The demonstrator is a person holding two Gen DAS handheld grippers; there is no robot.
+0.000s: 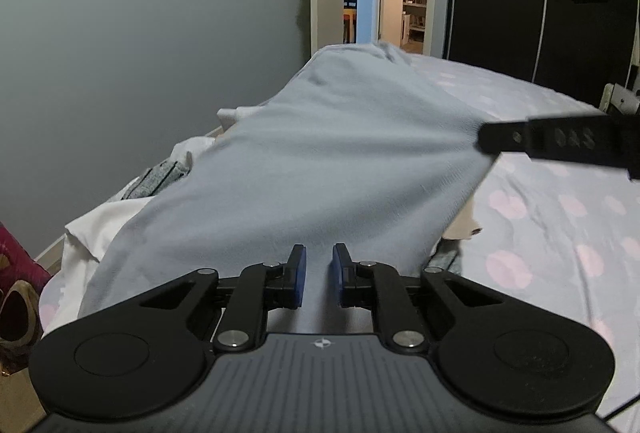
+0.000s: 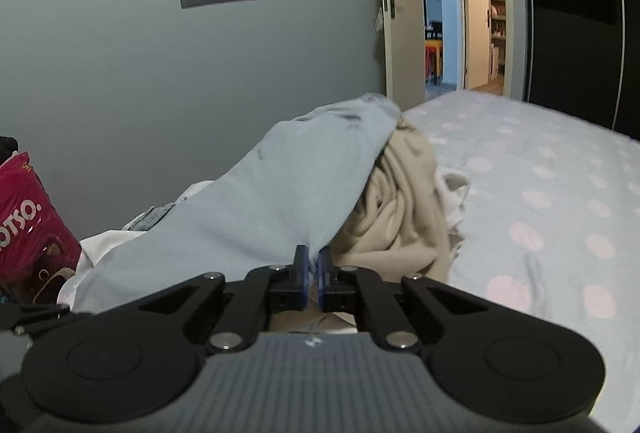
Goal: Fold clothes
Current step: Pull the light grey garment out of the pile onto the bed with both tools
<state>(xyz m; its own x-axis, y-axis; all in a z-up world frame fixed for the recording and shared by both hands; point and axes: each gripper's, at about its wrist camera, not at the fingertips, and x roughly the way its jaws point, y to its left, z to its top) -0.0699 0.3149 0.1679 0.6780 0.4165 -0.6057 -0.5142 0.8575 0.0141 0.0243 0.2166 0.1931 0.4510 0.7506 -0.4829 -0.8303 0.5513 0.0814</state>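
Right wrist view: my right gripper is pinching a corner of the pale blue garment, lifting it off the clothes pile on the spotted bed. My left gripper is hovering just above the garment, fingers parted, holding nothing. I judge I am spreading it; next, the left needs an edge.

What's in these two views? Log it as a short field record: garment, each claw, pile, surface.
garment: light blue garment, lifted and stretched over the pile
right claw: shut on an edge of the light blue garment
left claw: open, blue pads apart with the cloth between and beyond them
pile: beige cloth, white cloth, grey knit
surface: bed sheet with pink dots
beside bed: magenta bag
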